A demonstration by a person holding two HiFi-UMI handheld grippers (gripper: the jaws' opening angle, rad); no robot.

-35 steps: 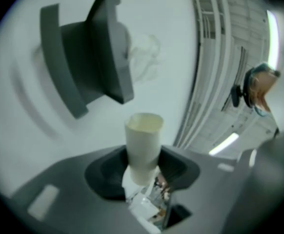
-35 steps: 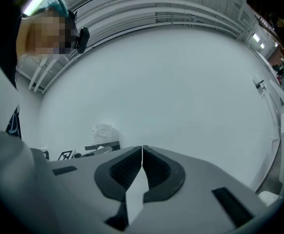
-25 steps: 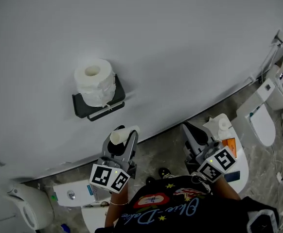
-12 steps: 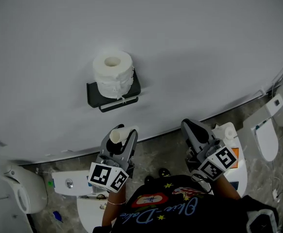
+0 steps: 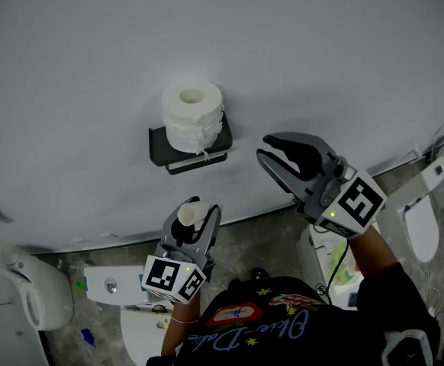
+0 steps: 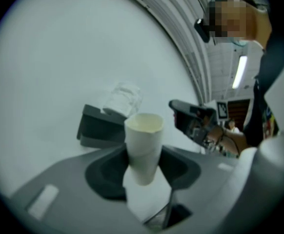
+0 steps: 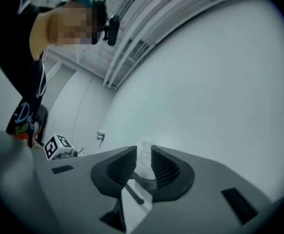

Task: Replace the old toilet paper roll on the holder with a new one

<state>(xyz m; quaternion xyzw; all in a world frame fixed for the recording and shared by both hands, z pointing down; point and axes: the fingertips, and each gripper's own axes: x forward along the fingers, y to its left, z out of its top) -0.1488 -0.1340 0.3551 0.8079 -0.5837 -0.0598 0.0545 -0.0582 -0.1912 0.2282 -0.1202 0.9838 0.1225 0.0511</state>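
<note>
the right gripper (image 5: pixel 265 148) has swung up beside the full roll (image 5: pixel 194 117) on the wall holder (image 5: pixel 159 144), its empty jaws opening, while the left gripper (image 5: pixel 194 221) keeps its jaws clamped on the bare cardboard tube (image 6: pixel 143 145), so the swap looks nearly done.

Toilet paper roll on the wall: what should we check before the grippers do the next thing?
1. The toilet paper roll sits on the black holder: ok.
2. It is seated firmly there: cannot tell.
3. The left gripper is shut on the empty cardboard tube: ok.
4. The right gripper holds nothing, and its jaws are opening: ok.
5. The right gripper is apart from the toilet paper roll: ok.
</note>
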